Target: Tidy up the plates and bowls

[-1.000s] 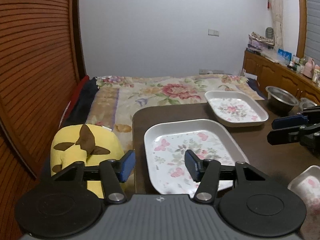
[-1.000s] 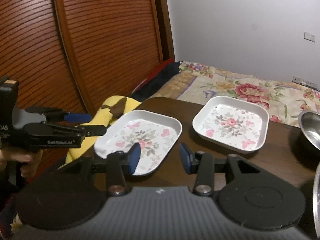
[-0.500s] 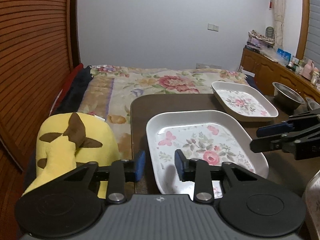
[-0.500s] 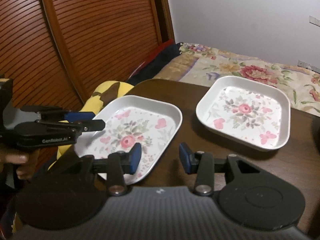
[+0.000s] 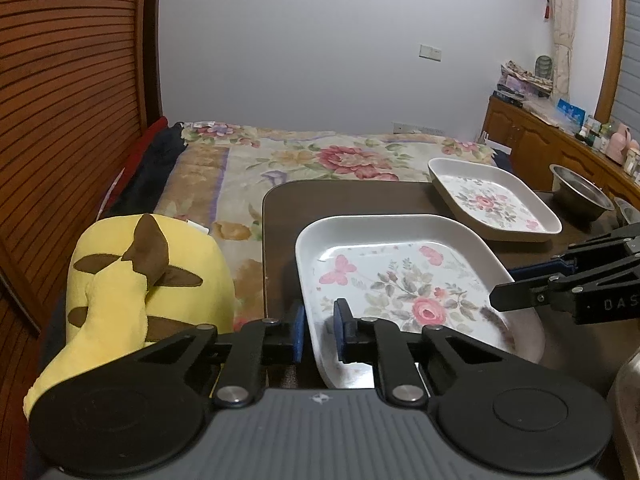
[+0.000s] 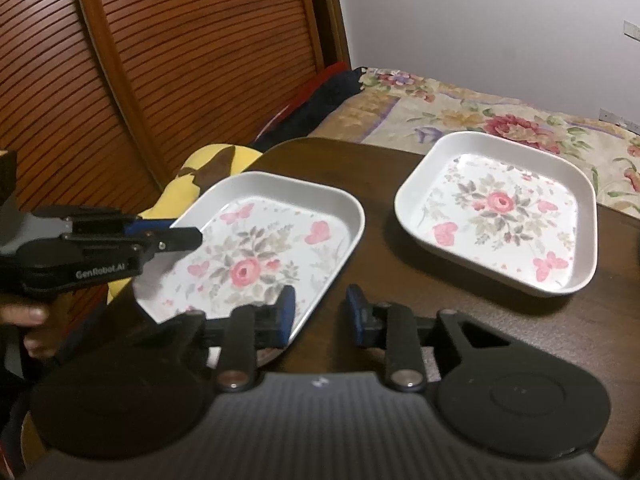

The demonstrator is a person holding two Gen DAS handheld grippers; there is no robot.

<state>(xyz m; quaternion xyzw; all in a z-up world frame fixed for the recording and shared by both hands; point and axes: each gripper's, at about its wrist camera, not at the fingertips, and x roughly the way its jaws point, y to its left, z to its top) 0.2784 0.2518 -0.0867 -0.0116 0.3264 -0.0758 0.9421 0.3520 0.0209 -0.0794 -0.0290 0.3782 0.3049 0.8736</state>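
A white floral plate (image 5: 400,280) (image 6: 256,256) lies at the near left corner of the dark table (image 5: 360,200). My left gripper (image 5: 320,330) (image 6: 180,232) straddles its left rim; the jaws are closing and the pads touch the rim wall on both sides. My right gripper (image 6: 320,312) (image 5: 508,284) straddles the opposite rim, jaws closing. Its left pad is over the plate's inside, and a strip of table shows between the rim and the right pad. A second floral plate (image 5: 492,204) (image 6: 500,216) sits farther back on the right.
A steel bowl (image 5: 580,192) stands at the table's far right. A yellow plush toy (image 5: 132,280) leans by the table's left edge, a floral bedspread (image 5: 320,156) behind it. Slatted wooden doors (image 6: 160,60) line the left. A hand (image 6: 28,320) holds the left gripper.
Both grippers have come forward and down onto opposite rims of the near plate. Both pairs of jaws have narrowed, the left much more.
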